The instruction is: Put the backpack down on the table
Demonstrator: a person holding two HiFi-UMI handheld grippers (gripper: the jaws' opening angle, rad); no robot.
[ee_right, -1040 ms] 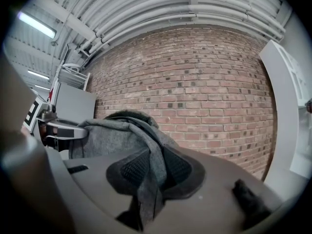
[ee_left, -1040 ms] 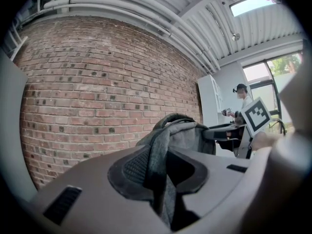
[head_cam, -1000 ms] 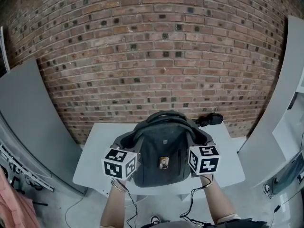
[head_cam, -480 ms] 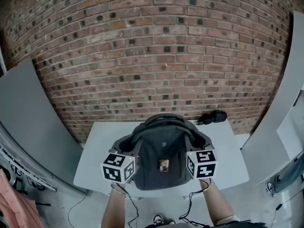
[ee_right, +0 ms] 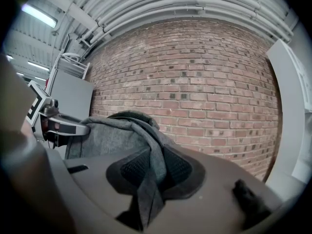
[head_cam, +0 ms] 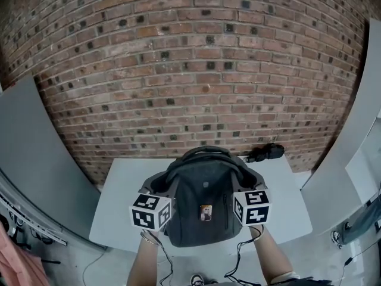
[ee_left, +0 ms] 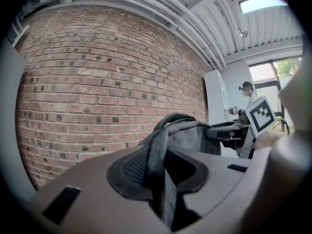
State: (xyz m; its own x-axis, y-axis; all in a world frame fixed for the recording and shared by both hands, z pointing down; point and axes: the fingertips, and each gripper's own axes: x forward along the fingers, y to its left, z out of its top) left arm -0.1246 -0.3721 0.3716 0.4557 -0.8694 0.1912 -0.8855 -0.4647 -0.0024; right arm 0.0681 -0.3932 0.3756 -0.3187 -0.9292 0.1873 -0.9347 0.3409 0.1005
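1. The backpack (head_cam: 202, 198) is held upright over the table (head_cam: 122, 186), close to its 6 o'clock edge. I cannot tell if its bottom already touches.
2. The left gripper (ee_left: 157, 177) is clenched on grey fabric at the 9 o'clock side of the bag. The right gripper (ee_right: 152, 174) grasps it the same way at 3 o'clock.
3. I judge the bag soft, sagging and rather heavy. Thin fabric may slip, so the top handle (head_cam: 205, 152) seems a firmer hold.
4. Open room lies at 9 and 3 o'clock. A black object (head_cam: 266, 152) sits at 1 o'clock.
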